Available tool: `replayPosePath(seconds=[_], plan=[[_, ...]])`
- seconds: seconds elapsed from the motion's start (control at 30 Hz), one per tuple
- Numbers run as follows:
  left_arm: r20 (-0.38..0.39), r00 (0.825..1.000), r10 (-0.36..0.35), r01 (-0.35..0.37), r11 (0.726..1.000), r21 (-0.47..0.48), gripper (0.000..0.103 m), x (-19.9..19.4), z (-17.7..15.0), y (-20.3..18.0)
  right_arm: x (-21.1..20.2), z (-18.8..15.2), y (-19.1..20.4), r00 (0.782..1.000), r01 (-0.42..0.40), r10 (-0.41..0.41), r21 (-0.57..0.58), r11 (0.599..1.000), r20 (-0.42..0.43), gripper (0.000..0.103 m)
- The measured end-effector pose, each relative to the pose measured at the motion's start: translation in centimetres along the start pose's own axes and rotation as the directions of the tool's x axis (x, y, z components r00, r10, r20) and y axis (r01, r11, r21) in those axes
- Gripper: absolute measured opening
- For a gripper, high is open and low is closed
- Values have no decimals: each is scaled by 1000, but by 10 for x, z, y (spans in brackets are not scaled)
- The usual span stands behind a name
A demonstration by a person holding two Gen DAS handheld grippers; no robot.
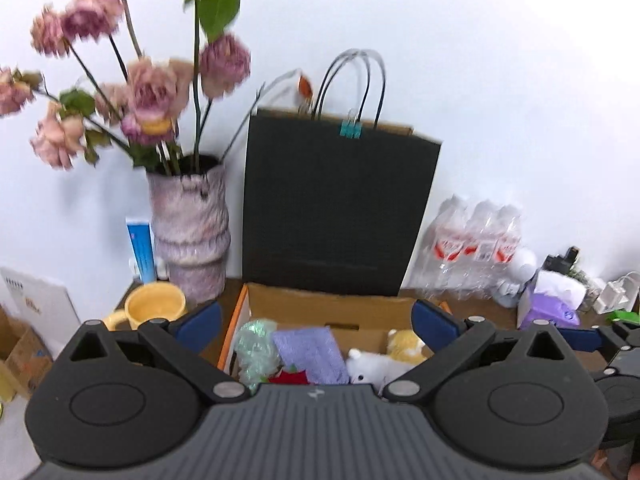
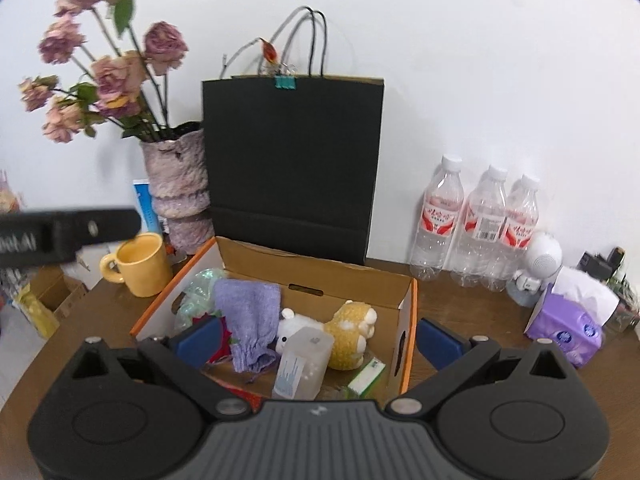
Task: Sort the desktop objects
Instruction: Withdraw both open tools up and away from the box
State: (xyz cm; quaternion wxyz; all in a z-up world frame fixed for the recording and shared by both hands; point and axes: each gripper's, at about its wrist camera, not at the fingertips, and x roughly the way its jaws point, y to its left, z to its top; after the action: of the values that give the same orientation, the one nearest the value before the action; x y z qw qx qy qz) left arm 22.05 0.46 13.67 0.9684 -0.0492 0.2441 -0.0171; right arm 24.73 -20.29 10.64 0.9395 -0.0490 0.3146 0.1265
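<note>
An open cardboard box (image 2: 320, 270) with orange edges sits on the brown desk. It holds a purple pouch (image 2: 250, 320), a white plush (image 2: 294, 330), a yellow plush (image 2: 352, 330), a translucent container (image 2: 302, 364), a green bubble bag (image 2: 200, 286), a red item and a small green box (image 2: 366, 378). My right gripper (image 2: 318, 340) is open and empty above the box's near side. My left gripper (image 1: 316, 322) is open and empty above the same box (image 1: 340, 308), with the pouch (image 1: 310, 354) and plushes (image 1: 374, 366) below it.
A black paper bag (image 2: 292, 160) stands behind the box. A vase of dried roses (image 2: 176, 188) and a yellow mug (image 2: 142, 266) are left. Water bottles (image 2: 476, 224), a white speaker (image 2: 542, 258) and a purple tissue pack (image 2: 568, 320) are right.
</note>
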Motion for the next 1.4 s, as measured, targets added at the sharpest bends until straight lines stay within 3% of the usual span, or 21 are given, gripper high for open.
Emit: replayPosePath(seconds=[0.5, 0.73, 1.1, 1.4], plan=[[128, 991, -38, 35, 999, 24, 103, -87, -35, 8, -89, -45, 17, 993, -6, 15, -75, 997, 121, 103], [142, 987, -79, 67, 994, 83, 103, -120, -69, 0, -114, -70, 19, 989, -16, 28, -84, 996, 147, 103], [99, 986, -136, 130, 989, 69, 103, -134, -112, 4, -127, -106, 24, 988, -5, 19, -90, 996, 156, 103], [46, 990, -135, 133, 989, 60, 103, -122, -130, 10, -117, -128, 20, 992, -11, 20, -74, 997, 121, 103]])
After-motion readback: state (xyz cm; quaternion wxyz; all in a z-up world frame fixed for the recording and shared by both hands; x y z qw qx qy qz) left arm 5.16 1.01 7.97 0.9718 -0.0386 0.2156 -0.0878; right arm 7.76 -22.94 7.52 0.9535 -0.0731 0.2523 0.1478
